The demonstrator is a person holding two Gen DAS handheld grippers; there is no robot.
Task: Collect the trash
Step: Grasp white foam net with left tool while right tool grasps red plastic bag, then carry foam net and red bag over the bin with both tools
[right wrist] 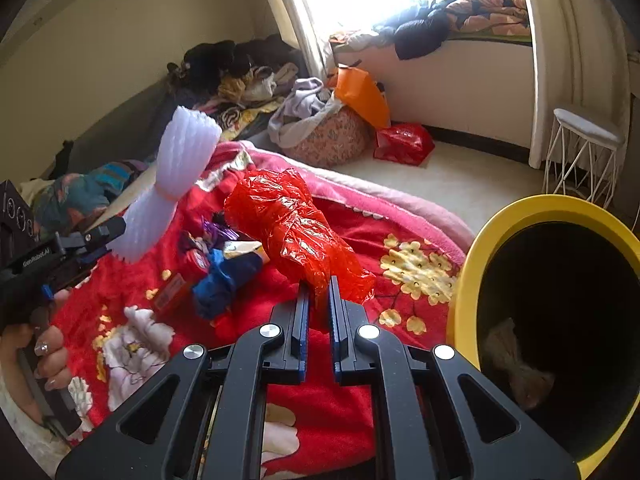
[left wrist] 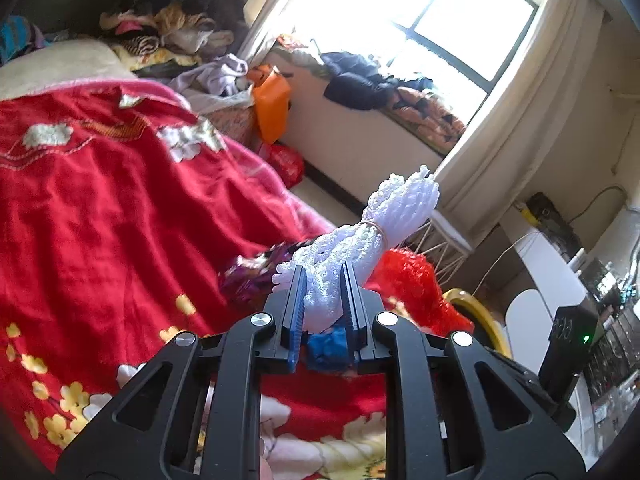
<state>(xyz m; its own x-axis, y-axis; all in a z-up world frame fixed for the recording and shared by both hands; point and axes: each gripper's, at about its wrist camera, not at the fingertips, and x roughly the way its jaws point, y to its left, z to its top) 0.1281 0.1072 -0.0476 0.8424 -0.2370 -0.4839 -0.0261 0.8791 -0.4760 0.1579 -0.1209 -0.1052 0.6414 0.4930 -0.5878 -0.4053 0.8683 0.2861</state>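
Trash lies heaped on the red flowered bedspread [right wrist: 348, 240]: purple foil wrappers [right wrist: 216, 232] and a crumpled blue wrapper [right wrist: 228, 280] sit between my two grippers. My left gripper [left wrist: 324, 292] has its fingers clamped on a white foam net sleeve [left wrist: 360, 248] tied with a rubber band. My right gripper [right wrist: 318, 300] pinches a crinkly red plastic bag [right wrist: 296, 224]. A round yellow-rimmed bin [right wrist: 492, 232] gapes just right, open floor [right wrist: 460, 176] beyond the bed edge.
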